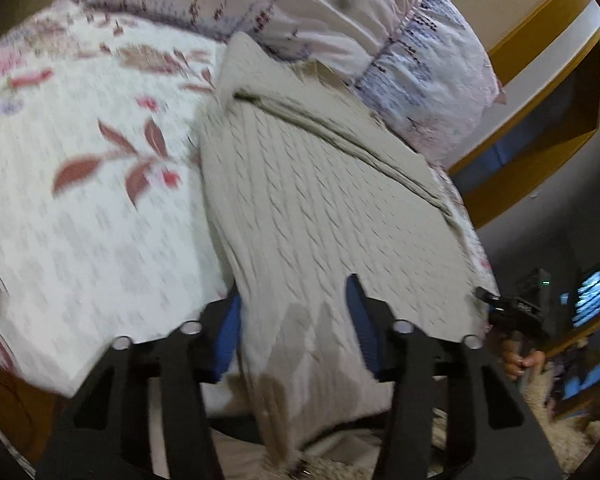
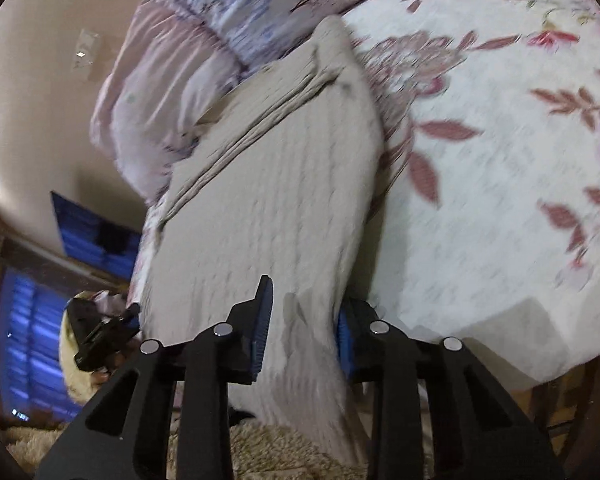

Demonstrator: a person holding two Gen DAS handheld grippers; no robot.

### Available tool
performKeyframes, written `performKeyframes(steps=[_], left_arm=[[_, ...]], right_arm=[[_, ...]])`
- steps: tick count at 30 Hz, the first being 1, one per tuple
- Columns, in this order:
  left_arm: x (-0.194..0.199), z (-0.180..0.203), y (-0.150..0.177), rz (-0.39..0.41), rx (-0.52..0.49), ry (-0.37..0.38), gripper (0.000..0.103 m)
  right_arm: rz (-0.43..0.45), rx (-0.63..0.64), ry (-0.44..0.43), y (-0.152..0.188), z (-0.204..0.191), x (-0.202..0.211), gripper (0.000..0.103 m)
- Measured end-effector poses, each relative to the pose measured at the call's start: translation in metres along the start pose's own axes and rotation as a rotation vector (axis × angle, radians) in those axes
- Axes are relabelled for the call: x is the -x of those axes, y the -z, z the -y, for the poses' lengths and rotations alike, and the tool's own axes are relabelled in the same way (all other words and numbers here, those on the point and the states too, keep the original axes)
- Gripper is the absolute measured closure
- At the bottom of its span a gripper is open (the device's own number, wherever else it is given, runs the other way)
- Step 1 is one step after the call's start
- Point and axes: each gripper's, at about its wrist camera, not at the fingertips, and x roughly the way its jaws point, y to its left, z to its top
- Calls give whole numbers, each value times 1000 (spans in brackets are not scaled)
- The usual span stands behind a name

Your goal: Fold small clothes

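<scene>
A beige cable-knit garment (image 1: 308, 184) lies flat along the bed's near edge, and its lower hem hangs over the side. In the left wrist view my left gripper (image 1: 296, 296) is shut on one bottom corner, with the knit bunched between the blue pads (image 1: 358, 312). In the right wrist view my right gripper (image 2: 304, 300) is shut on the other bottom corner of the garment (image 2: 284, 168), its pads (image 2: 262, 328) pressing a fold of the knit. Each view also shows the other tool at the hem's far end: the right gripper (image 1: 496, 300) and the left gripper (image 2: 124, 318).
A white bedspread (image 1: 100, 220) with red leaves covers the bed. Pale purple pillows (image 1: 340, 20) are piled just beyond the garment's top edge. A shaggy cream rug (image 2: 292, 452) lies on the floor below the bed edge. A yellow-trimmed wall (image 1: 540, 120) stands behind.
</scene>
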Motion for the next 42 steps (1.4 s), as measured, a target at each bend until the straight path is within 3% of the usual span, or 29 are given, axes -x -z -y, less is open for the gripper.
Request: performKeyframes(steps=[3,7,10,13,16,20,25,28,34,42], left_arm=[[-3,2,10,-49,24,61,76],[-3,8,16,-66,0,51,86],[-5,14,15,-71,-34,28,96],[-2,22,7,-46,-90,-5,97],[6,33,-8,5,-155,-48,97],[16,47,-35,93,-238,-115,97],[18,58,-81,195,-270,-194,97],[16,62,-108,256,-271,-220,97],[-6,71,-162,311,-283,-255,97],[-66,45,-220,288,-203,-298,97]], right_arm=[[-14,11,-25,4,-4,0,74],[-34,22,-33,8,-7,0,76],[-51,53,-24,11,-14,-1,89],[-17,86,-10,7,-23,2,95],[73,124,-12,-1,-35,14,95],[200,211,60,-17,-61,27,95],[355,314,169,-44,-89,34,96],[426,333,189,-63,-98,36,96],[476,304,221,-126,-104,11,96],[421,172,216,-191,-81,-46,96]])
